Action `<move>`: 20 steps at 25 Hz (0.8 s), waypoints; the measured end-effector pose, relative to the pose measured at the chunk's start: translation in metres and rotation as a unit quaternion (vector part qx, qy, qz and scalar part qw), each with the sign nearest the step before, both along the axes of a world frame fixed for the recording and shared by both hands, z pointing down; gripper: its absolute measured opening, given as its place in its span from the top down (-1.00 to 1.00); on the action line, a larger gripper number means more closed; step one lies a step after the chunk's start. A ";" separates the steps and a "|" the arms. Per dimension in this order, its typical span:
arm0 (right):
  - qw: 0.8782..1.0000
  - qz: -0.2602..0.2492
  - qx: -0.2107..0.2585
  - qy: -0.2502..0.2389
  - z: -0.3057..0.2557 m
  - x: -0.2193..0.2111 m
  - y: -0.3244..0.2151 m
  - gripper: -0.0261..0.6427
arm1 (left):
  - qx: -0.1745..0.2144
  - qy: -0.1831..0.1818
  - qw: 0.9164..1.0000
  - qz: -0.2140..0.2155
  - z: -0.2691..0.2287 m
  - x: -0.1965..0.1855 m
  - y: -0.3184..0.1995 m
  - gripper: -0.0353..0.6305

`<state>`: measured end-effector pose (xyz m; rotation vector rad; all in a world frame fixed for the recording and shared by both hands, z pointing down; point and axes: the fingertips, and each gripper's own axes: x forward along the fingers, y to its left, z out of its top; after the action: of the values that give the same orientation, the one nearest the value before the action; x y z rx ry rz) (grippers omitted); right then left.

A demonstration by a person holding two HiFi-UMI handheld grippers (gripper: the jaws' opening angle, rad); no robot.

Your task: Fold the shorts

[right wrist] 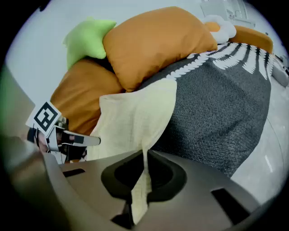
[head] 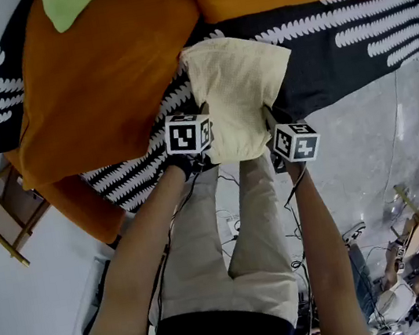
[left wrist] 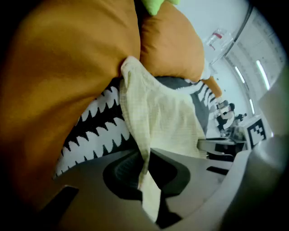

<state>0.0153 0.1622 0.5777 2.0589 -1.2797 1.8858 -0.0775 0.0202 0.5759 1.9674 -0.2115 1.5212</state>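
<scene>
Orange pillows (head: 99, 78) on black-white patterned blanket (head: 362, 34); green pillow (head: 78, 2) against them.

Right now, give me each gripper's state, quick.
The left gripper is shut on the shorts.
The right gripper is shut on the shorts too.

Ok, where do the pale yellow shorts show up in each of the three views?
Head view: shorts centre, slightly above middle.
Left gripper view: centre, running down into the jaws of the left gripper.
Right gripper view: centre-left, running down into the jaws of the right gripper.
Shared landmark: black-and-white patterned cover beneath them.
</scene>
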 end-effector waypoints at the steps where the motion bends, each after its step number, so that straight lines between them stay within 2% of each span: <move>1: 1.000 -0.001 0.011 -0.001 -0.009 0.000 -0.003 0.81 | -0.018 0.028 0.999 -0.005 -0.010 -0.001 -0.001 0.79; 3: 0.999 -0.002 0.040 -0.002 -0.031 -0.002 -0.001 0.81 | -0.046 0.081 0.996 -0.007 -0.037 -0.008 0.001 0.79; 6: 0.996 0.002 0.084 0.000 -0.073 -0.008 0.013 0.82 | -0.055 0.141 0.988 0.017 -0.085 -0.022 0.007 0.79; 11: 0.991 0.003 0.130 0.025 -0.139 -0.010 0.016 0.82 | -0.042 0.186 0.980 0.049 -0.137 -0.023 0.003 0.79; 16: 0.991 0.023 0.128 0.042 -0.163 0.023 0.030 0.82 | -0.066 0.194 0.974 0.099 -0.160 0.027 0.007 0.79; 20: 0.988 0.042 0.126 0.080 -0.175 0.077 0.046 0.82 | -0.070 0.220 0.961 0.155 -0.167 0.098 0.015 0.79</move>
<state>0.0925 0.2079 0.4024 2.3654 -1.4784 1.6196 0.0201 0.0351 0.4087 2.2333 0.3997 1.1926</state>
